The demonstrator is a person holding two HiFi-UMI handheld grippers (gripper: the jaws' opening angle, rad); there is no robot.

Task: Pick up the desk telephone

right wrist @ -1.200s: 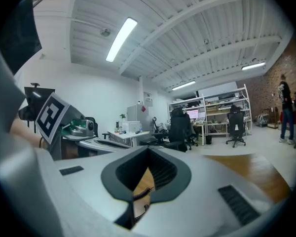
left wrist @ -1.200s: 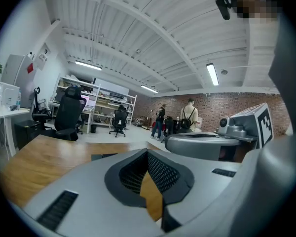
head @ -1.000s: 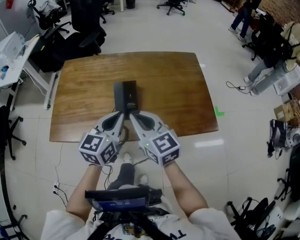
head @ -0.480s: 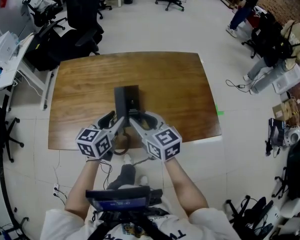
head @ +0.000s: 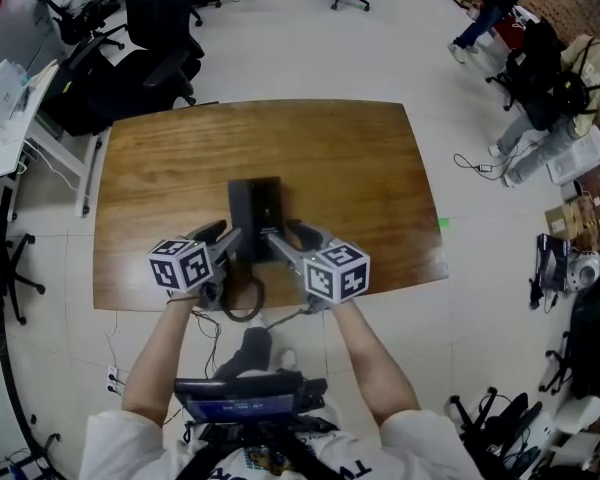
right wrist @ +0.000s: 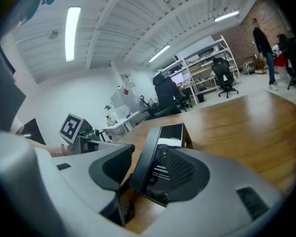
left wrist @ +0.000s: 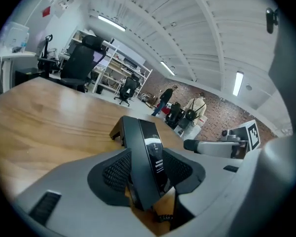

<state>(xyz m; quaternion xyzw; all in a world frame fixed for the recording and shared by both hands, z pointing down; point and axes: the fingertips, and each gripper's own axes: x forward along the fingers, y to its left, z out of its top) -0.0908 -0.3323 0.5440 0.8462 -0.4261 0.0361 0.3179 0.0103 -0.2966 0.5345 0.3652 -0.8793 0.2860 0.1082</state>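
The desk telephone point(head: 255, 206) sits on the wooden tabletop point(head: 350, 158), close to its near edge and about midway left to right. Its long side runs from near to far, so its near end faces the person and both sides can be reached at once. A dark cord point(head: 242, 303) loops off that near end and hangs over the tabletop's edge.

The left hand-held gripper point(head: 223, 236) comes in at the phone's near left corner and the right hand-held gripper point(head: 285, 236) at its near right corner. They are angled toward each other, likely to share the load of a wide, flat body.

In each gripper view the jaws have just been opening and stand wide. The phone's edge sits between the pads, which do not appear to be pressing on it. No grip looks made, and the phone rests on the wood.
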